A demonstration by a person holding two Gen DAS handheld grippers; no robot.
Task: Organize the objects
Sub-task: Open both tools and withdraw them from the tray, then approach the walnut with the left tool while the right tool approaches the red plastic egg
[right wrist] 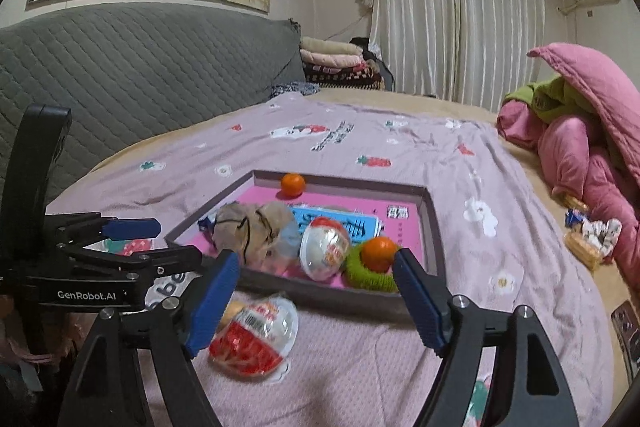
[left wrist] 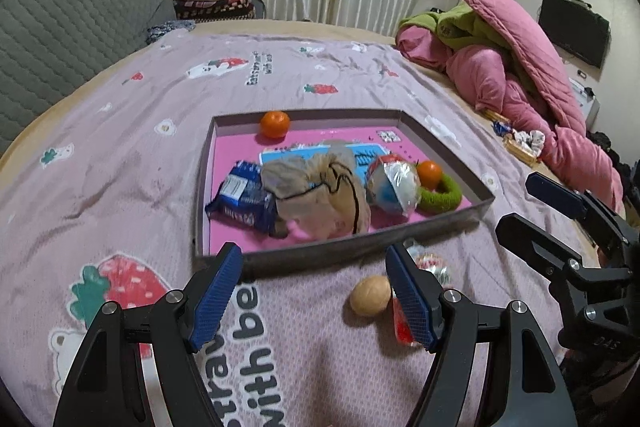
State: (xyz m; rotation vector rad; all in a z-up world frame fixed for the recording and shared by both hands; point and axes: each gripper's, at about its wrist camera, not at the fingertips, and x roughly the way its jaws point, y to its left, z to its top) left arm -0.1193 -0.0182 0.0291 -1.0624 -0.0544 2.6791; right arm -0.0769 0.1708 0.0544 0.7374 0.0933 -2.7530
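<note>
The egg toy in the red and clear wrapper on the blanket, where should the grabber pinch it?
Pinch the egg toy across its narrow middle, coming from above with the right gripper, whose open jaws are nearest. It lies on its side on the blanket, so the rounded ends would probably slip. The walnut sits close on one side, so keep the jaws clear of it.

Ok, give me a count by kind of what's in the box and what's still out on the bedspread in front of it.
Oranges: 2
Plastic egg toys: 2, one in the box, one on the bedspread
Blue snack packet: 1
Beige drawstring bag: 1
Green ring: 1
Tan egg: 1
Total: 8
</note>
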